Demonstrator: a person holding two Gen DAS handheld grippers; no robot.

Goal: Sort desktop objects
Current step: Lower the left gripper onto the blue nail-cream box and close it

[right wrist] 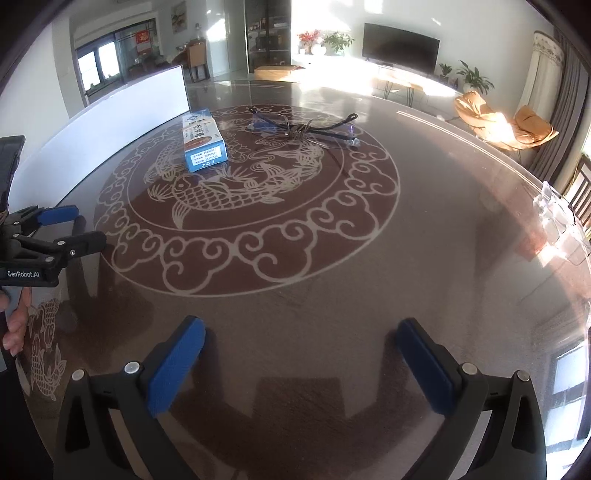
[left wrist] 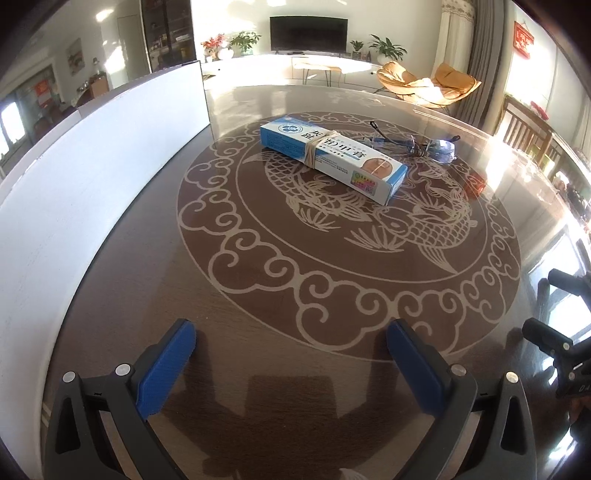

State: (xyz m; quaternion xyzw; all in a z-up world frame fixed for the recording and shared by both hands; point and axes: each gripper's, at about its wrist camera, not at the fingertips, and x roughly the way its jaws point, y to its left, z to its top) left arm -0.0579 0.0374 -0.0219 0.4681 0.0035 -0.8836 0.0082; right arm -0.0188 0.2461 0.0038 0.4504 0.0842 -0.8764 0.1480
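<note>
A glossy brown tabletop (left wrist: 155,295) with a pale carp-and-cloud inlay fills a sunlit living room holding a television (left wrist: 308,33). Mid-tabletop lies a blue-and-white box (left wrist: 332,157), eyeglasses (right wrist: 303,127) just beside it. The left claw (left wrist: 291,345), marked "GenRobot.AI", and right claw (right wrist: 301,347) both gape wide, empty.

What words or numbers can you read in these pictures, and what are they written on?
"GenRobot.AI": white letters on the black body of the left gripper, seen from the right wrist view.
Blue and white box: big Chinese characters and small print on top, too distorted to read.
End of the box: three lines of numbers, too blurred to read.
Red wall hanging: too small to read.
</note>
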